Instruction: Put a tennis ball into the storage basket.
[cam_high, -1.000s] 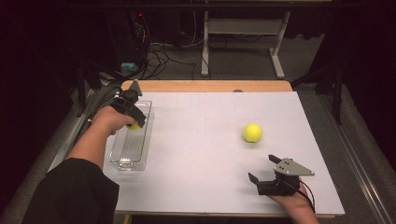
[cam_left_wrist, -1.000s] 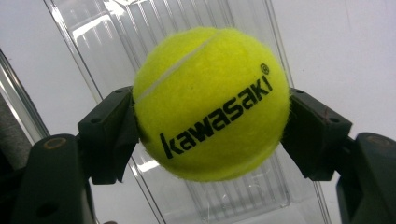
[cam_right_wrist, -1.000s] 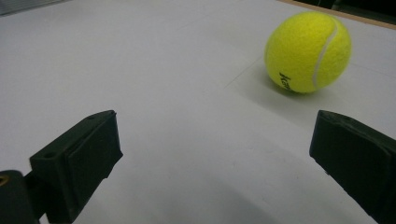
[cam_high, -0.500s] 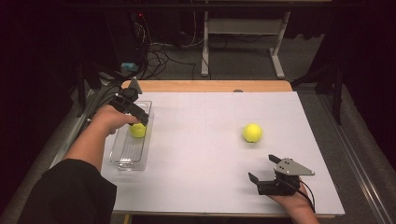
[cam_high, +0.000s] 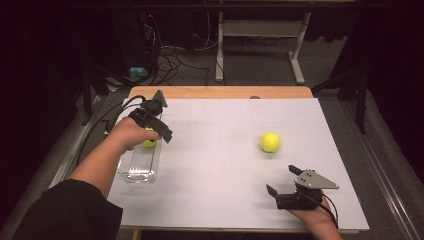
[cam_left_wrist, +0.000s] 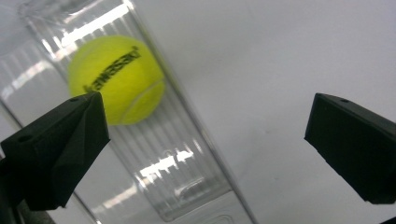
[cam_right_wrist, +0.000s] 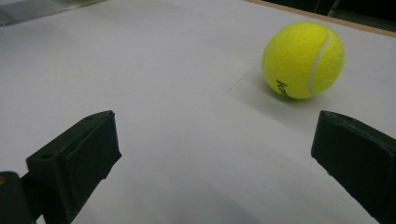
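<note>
A yellow tennis ball (cam_high: 149, 143) lies in the far end of a clear ribbed plastic tray (cam_high: 139, 166) at the table's left. My left gripper (cam_high: 162, 132) hovers just above it, at the tray's right wall. Its jaws have just been opening and now stand wide apart with nothing between them. In the left gripper view the ball (cam_left_wrist: 116, 79) rests in the tray (cam_left_wrist: 187, 186) beyond the left jaw, while the gripper (cam_left_wrist: 205, 126) looks down on tray edge and table. A second tennis ball (cam_high: 270, 142) sits on the table's right half. My right gripper (cam_high: 281, 179) rests open near the front edge, with that ball (cam_right_wrist: 303, 59) ahead of it.
The white table top (cam_high: 215, 165) has a wooden strip (cam_high: 220, 92) along its far edge. Beyond it, the dark floor holds cables and the legs of a white stand (cam_high: 260, 45). The tray's end (cam_right_wrist: 28, 11) shows at the top left of the right gripper view.
The left gripper opened and let go of the ball, which now lies in the tray. The left hand lifted slightly and shifted right. The right gripper and the other ball stayed still.
</note>
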